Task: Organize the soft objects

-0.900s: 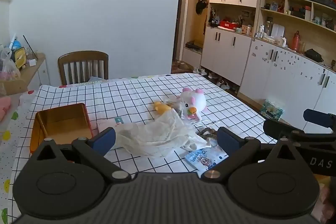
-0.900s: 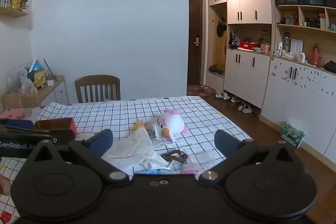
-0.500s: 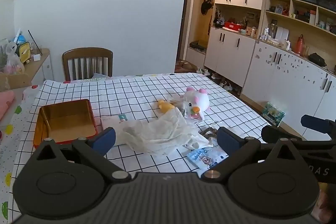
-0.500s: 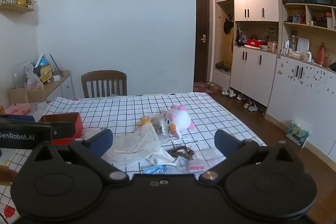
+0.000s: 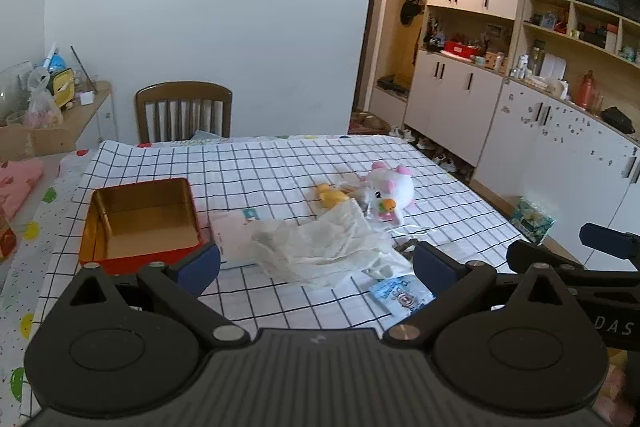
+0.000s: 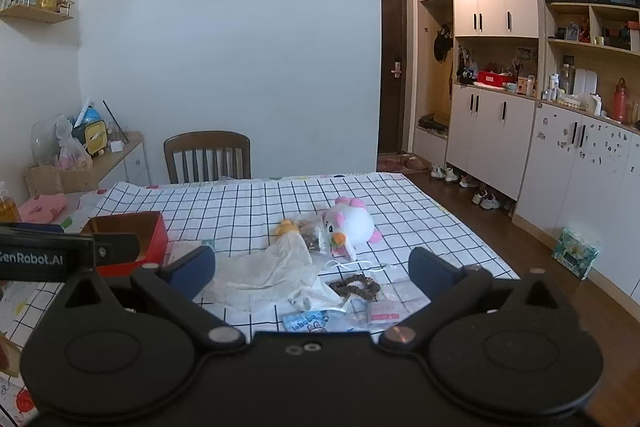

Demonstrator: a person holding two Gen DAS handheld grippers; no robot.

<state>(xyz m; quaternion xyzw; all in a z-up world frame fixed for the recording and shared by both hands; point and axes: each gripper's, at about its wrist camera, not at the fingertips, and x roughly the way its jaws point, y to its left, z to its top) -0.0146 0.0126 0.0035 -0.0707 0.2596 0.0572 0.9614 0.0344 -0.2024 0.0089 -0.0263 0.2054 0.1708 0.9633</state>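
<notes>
Plastic bag (image 5: pixel 328 247) between tin (image 5: pixel 140 219) – plush (image 5: pixel 390 193)

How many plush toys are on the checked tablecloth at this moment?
2. A white-and-pink plush toy lies toward the table's right-centre; a small yellow plush toy lies just left of it, partly under the crumpled plastic bag, which may hide more.

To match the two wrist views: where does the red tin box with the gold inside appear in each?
Left wrist: red tin box at left of centre, open and empty.
Right wrist: red tin box at far left, partly behind the other claw's arm.
Shared landmark: white and pink plush toy on the checked cloth.
</notes>
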